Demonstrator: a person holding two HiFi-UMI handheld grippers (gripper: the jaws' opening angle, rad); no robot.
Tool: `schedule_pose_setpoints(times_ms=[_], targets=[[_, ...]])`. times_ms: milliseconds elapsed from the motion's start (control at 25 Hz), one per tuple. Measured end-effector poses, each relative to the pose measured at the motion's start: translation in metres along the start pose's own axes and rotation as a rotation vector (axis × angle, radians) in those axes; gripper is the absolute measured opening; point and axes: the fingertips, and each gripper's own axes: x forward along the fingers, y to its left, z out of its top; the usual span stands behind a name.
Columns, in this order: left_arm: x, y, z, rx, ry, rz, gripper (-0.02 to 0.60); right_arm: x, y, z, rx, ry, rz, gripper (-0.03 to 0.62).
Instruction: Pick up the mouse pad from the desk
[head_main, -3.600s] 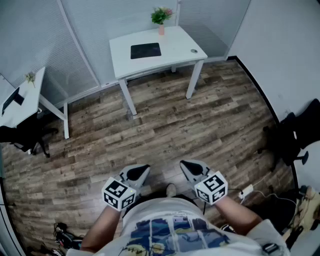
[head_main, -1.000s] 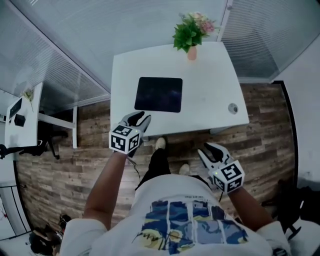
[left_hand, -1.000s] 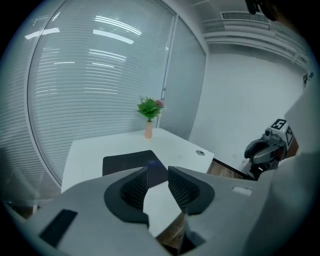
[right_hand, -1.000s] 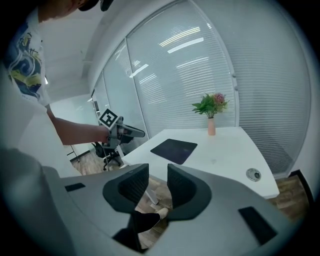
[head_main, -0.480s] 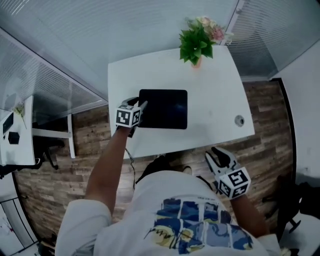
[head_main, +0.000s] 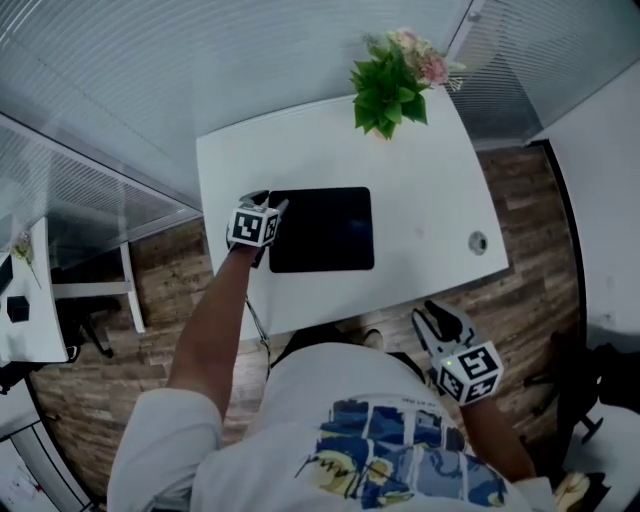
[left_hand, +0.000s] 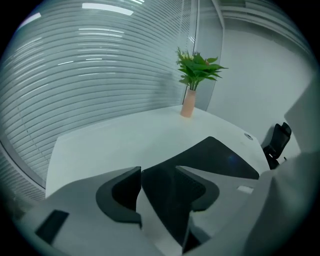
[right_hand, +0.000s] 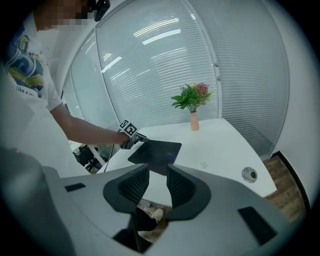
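Observation:
A black mouse pad (head_main: 325, 230) lies flat on the white desk (head_main: 430, 170). My left gripper (head_main: 272, 205) is at the pad's near left corner, pointing down at the desk. In the left gripper view its jaws (left_hand: 158, 172) are opening, and that corner of the mouse pad (left_hand: 220, 157) shows in the gap between them, not pressed by the pads. My right gripper (head_main: 428, 312) hangs off the desk's front edge above the floor. Its jaws (right_hand: 158, 172) stand slightly apart with nothing between them, and the mouse pad (right_hand: 157, 150) is far ahead of them.
A potted plant (head_main: 390, 85) stands at the desk's back edge, and a round cable hole (head_main: 477, 241) sits near its front right corner. Blinds behind glass run along the back. Another white desk (head_main: 20, 300) stands at far left, and a dark chair (head_main: 575, 400) at the right.
My left gripper has travelled from the desk's front edge onto the desk and come down at the pad's left corner. The right gripper has shifted only a little.

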Motion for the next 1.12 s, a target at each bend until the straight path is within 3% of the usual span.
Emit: schedule_pose_setpoints(times_ms=[240, 600, 880, 1120], targets=[[0.018, 0.009, -0.003, 0.022, 0.021, -0.013, 0.203, 0.004, -0.003, 0.001, 0.022, 0.006, -0.037, 0.109], [0.020, 0.010, -0.005, -0.008, -0.007, -0.030, 0.193, 0.007, -0.008, 0.000, 0.064, -0.007, -0.078, 0.104], [0.017, -0.006, -0.005, 0.011, 0.001, -0.056, 0.066, 0.001, -0.007, 0.001, 0.062, -0.020, -0.083, 0.100], [0.005, -0.016, 0.002, 0.028, -0.005, -0.042, 0.038, -0.011, -0.010, -0.005, 0.056, -0.036, -0.076, 0.097]])
